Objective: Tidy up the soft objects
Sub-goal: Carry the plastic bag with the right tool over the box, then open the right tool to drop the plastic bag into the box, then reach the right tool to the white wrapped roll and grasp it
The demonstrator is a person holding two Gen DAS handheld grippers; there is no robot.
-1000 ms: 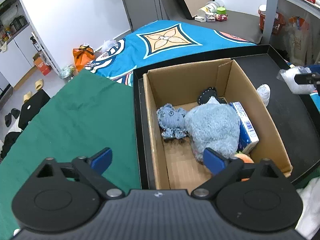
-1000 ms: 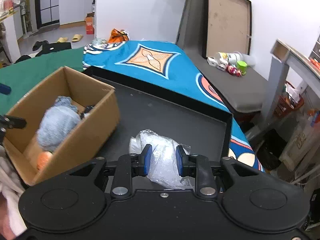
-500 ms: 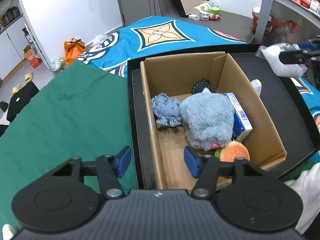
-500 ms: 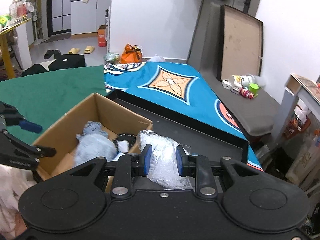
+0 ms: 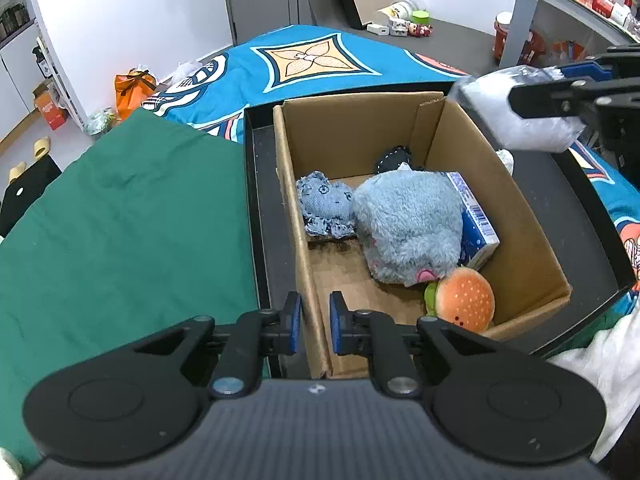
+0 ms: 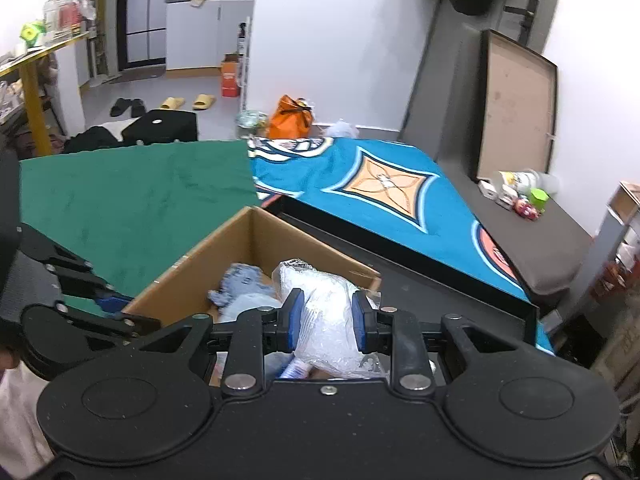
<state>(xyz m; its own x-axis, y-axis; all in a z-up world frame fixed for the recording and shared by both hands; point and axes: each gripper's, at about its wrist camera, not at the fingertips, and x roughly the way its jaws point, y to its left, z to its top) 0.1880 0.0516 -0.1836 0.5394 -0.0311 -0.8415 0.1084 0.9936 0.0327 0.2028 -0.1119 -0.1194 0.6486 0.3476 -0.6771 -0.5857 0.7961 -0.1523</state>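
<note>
An open cardboard box (image 5: 360, 128) stands on a black tray (image 5: 264, 216). It holds a fluffy blue plush (image 5: 408, 224), a blue patterned soft toy (image 5: 324, 208), a plush burger (image 5: 464, 300), a blue carton (image 5: 476, 228) and a dark item (image 5: 394, 158). My left gripper (image 5: 311, 322) is shut on the box's near left wall. My right gripper (image 6: 325, 322) is shut on a clear plastic-wrapped soft bundle (image 6: 320, 308) and holds it above the box's far right corner; the bundle also shows in the left wrist view (image 5: 516, 116).
A green cloth (image 5: 120, 232) covers the surface left of the tray, and a blue patterned blanket (image 5: 304, 60) lies beyond it. A small white item (image 5: 506, 158) sits on the tray right of the box. A desk (image 5: 568, 4) stands far right.
My left gripper has closed from wide open onto the box's near left wall. My right gripper has carried the plastic-wrapped bundle from over the tray to above the box.
</note>
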